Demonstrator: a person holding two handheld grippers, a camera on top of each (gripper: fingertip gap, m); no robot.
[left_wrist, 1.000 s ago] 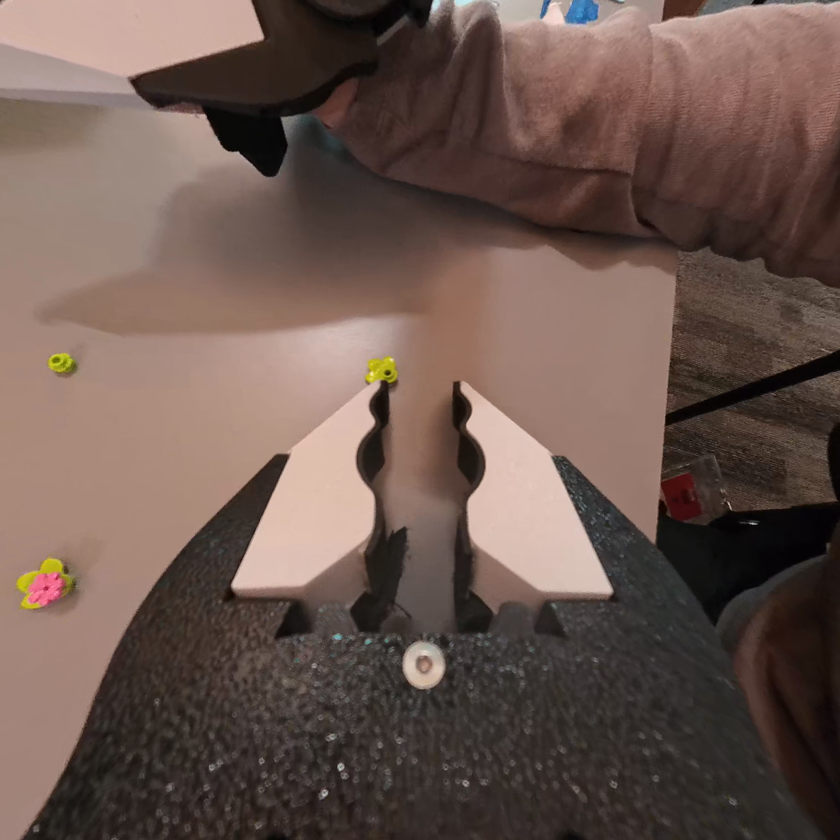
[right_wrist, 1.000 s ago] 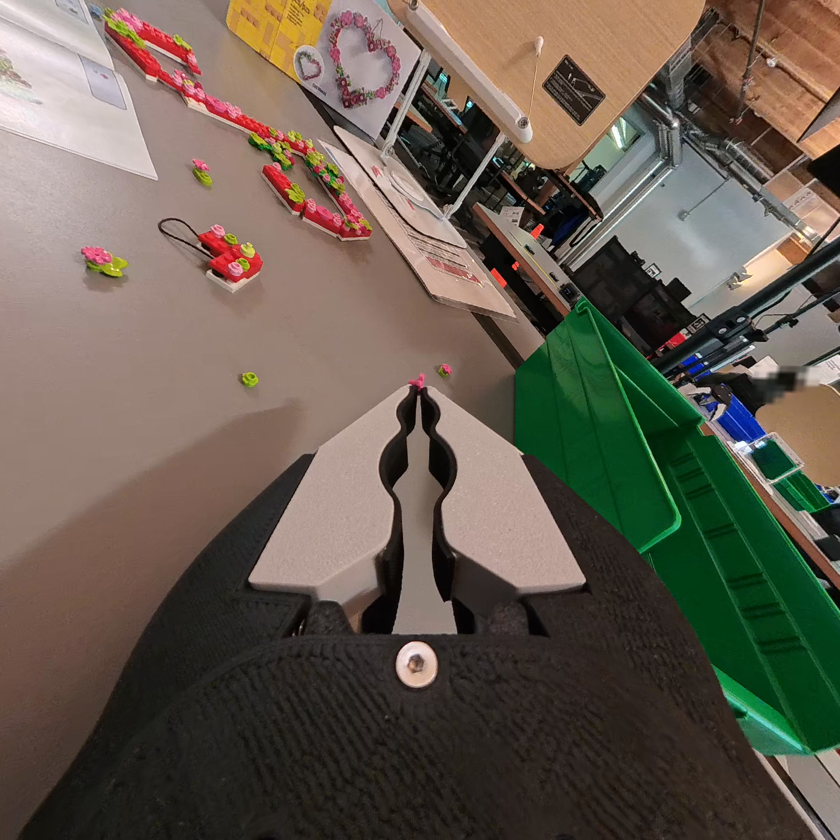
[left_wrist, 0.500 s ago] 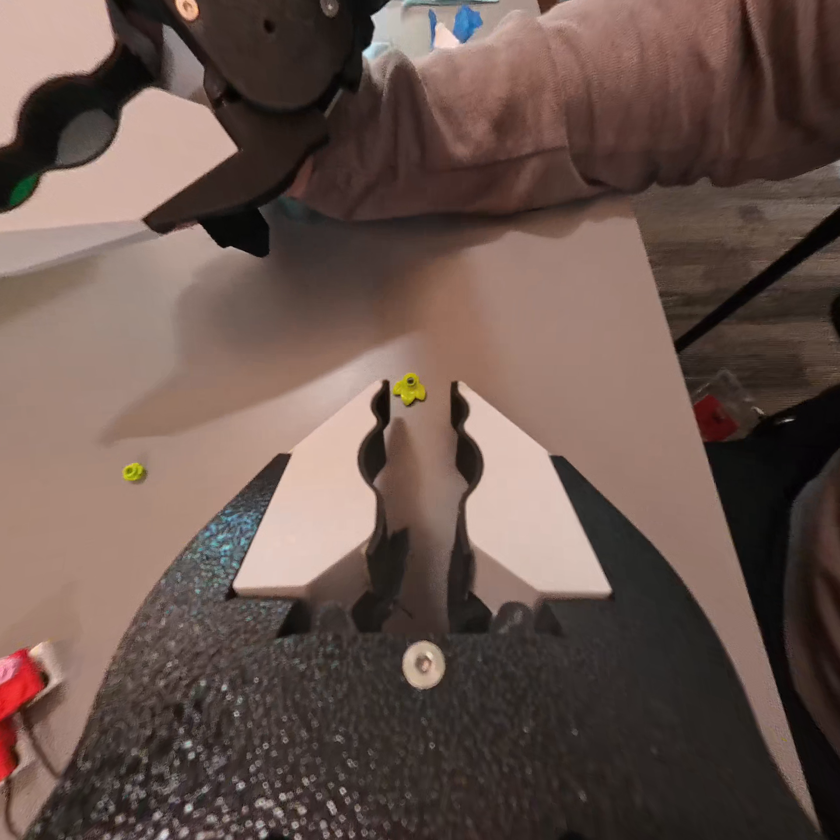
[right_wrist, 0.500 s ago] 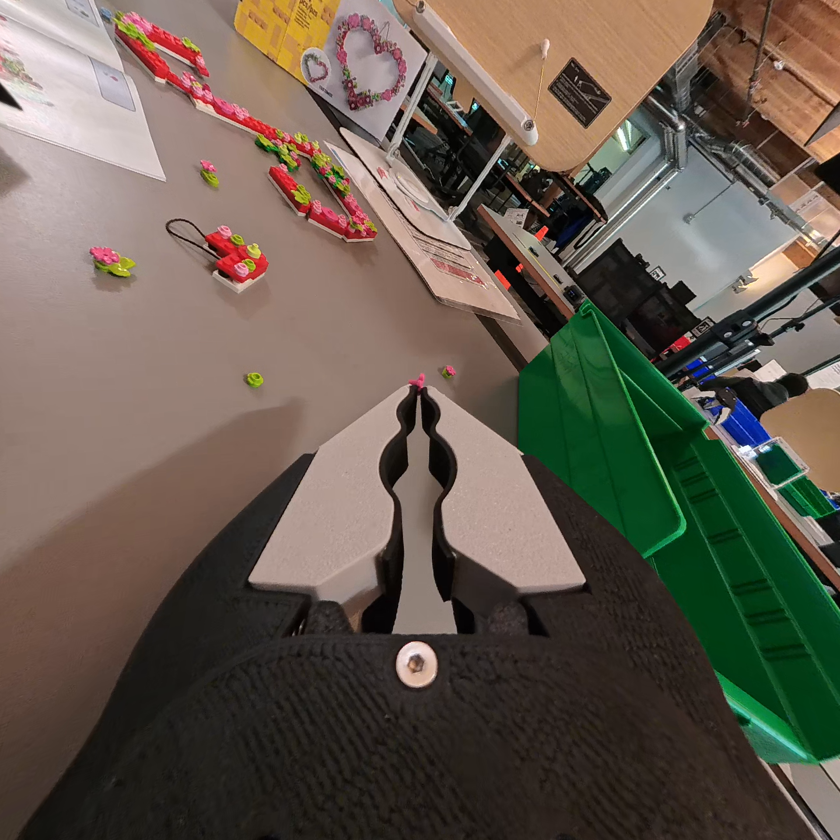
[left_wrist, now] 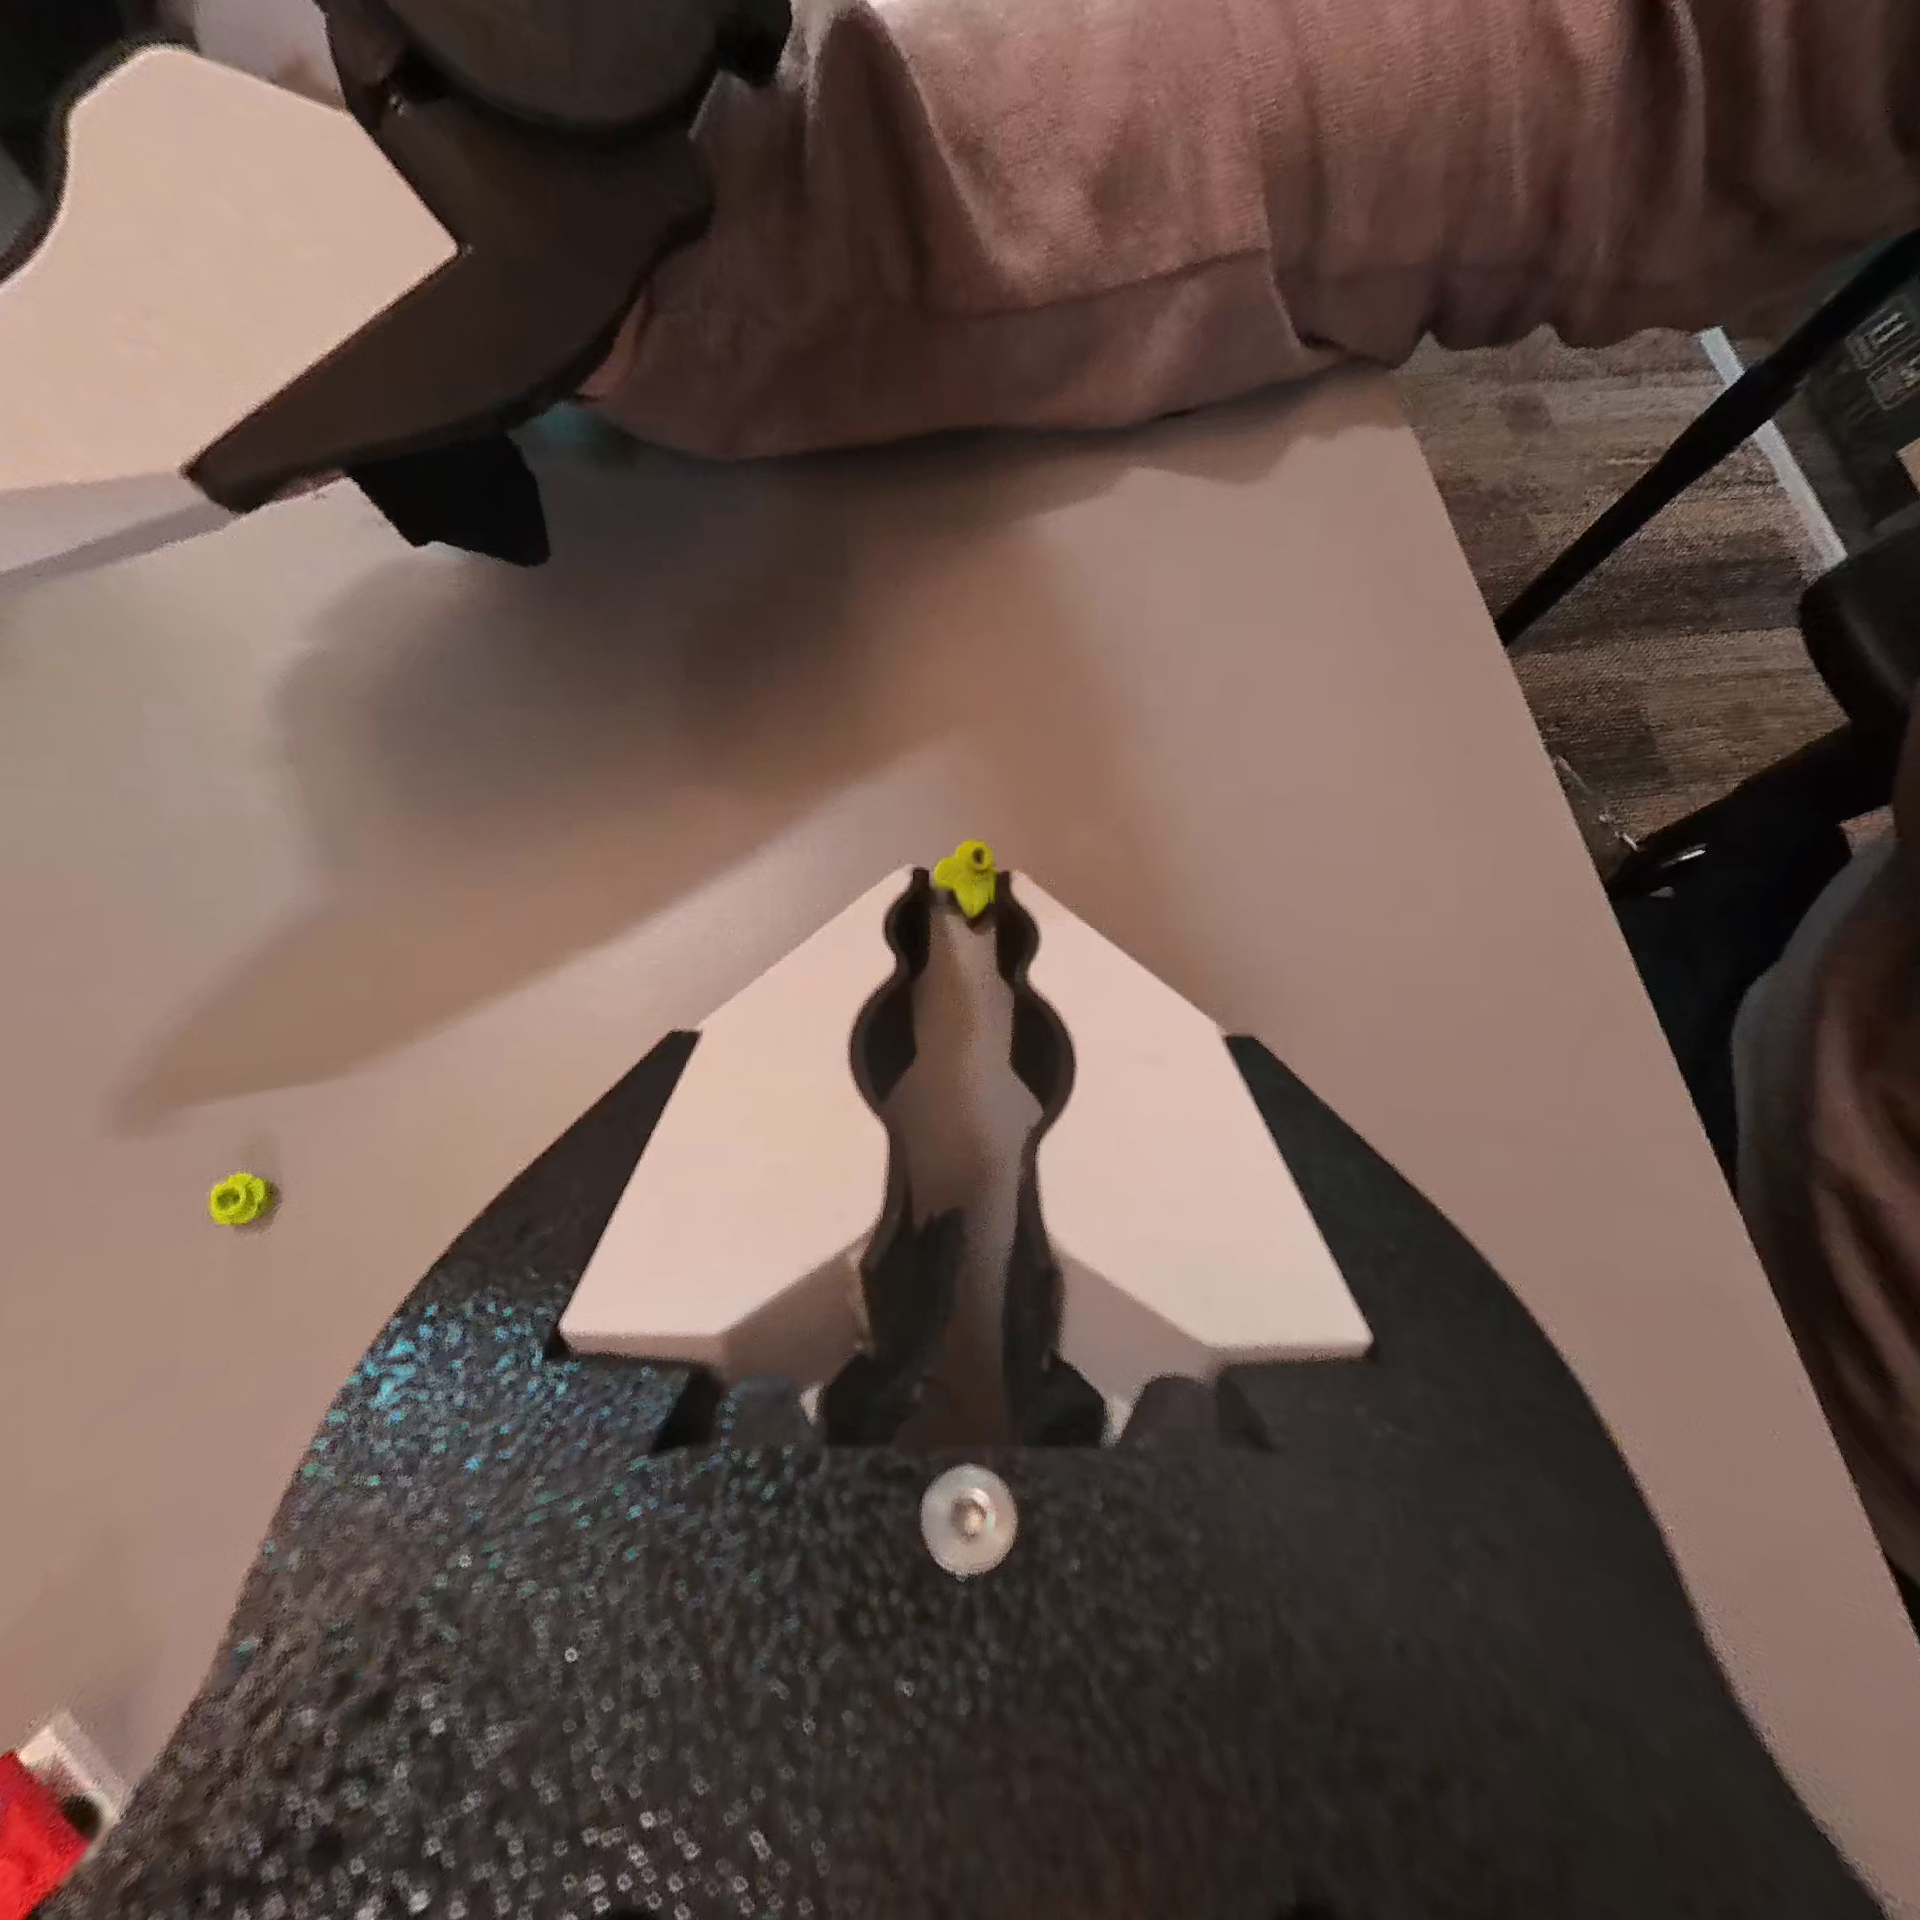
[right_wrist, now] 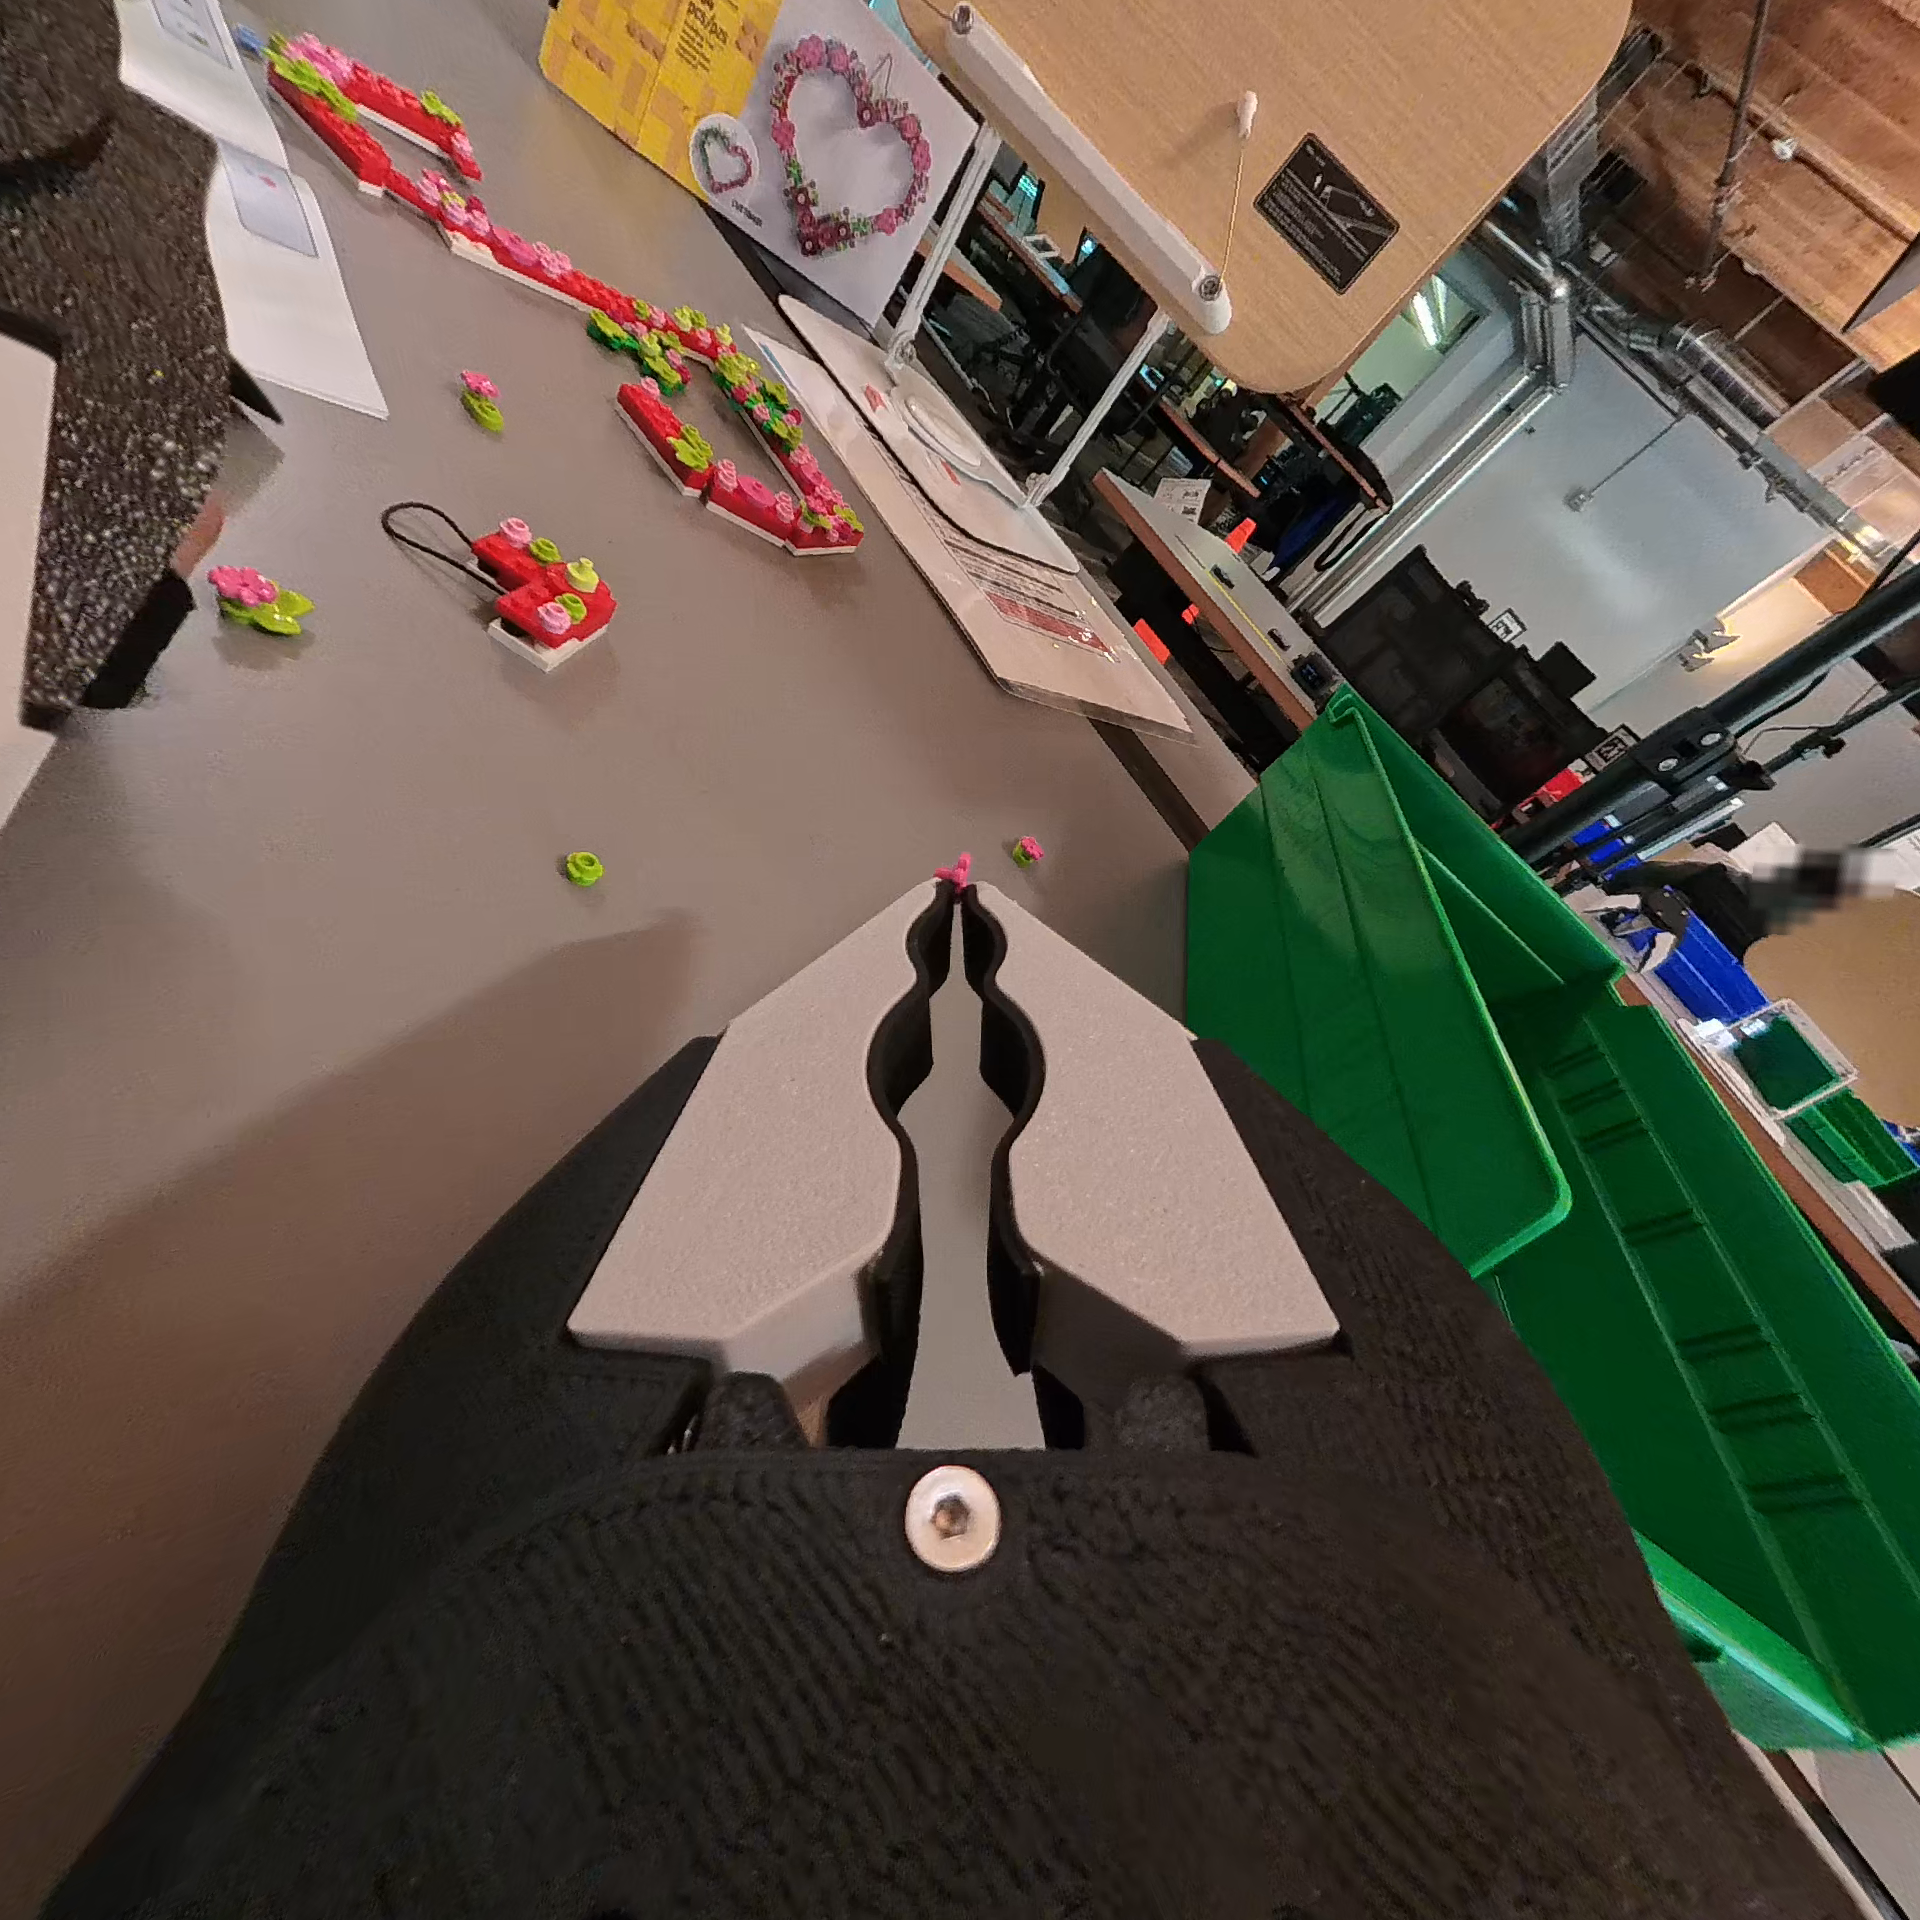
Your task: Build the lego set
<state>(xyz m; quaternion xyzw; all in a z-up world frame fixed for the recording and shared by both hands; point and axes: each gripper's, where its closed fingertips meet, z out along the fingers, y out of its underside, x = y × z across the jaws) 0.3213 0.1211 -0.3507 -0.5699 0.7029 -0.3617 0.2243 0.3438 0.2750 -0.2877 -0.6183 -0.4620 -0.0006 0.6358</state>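
Observation:
In the left wrist view my left gripper (left_wrist: 963, 881) is shut on a small lime green leaf piece (left_wrist: 968, 878), pinched at the fingertips just over the grey table (left_wrist: 1195, 675). In the right wrist view my right gripper (right_wrist: 956, 891) is shut on a tiny pink flower piece (right_wrist: 954, 869) held above the table. The partly built red heart frame (right_wrist: 727, 426) with pink flowers and green leaves lies at the far side. A small red assembly with a black cord (right_wrist: 542, 601) lies nearer. The right gripper's body (left_wrist: 468, 291) and a sleeve (left_wrist: 1195, 208) fill the top of the left view.
Loose pieces lie about: a lime round stud (left_wrist: 241, 1200), also in the right view (right_wrist: 583, 868), a pink and green bit (right_wrist: 1027, 851), and flowers on leaves (right_wrist: 255, 601). An instruction booklet (right_wrist: 291, 291), a yellow box (right_wrist: 644, 73) and green bins (right_wrist: 1455, 1039) border the table. Some 15 centimetres of space lies between my two pairs of fingers. My right tips are roughly 8 centimetres from the lime round stud (left_wrist: 241, 1200). My right wrist view (right_wrist: 576, 856) looks at it from another angle.
My left gripper moved forward to the lime leaf piece and its fingers closed on it. My right gripper kept its hold on the pink piece and shifted slightly.

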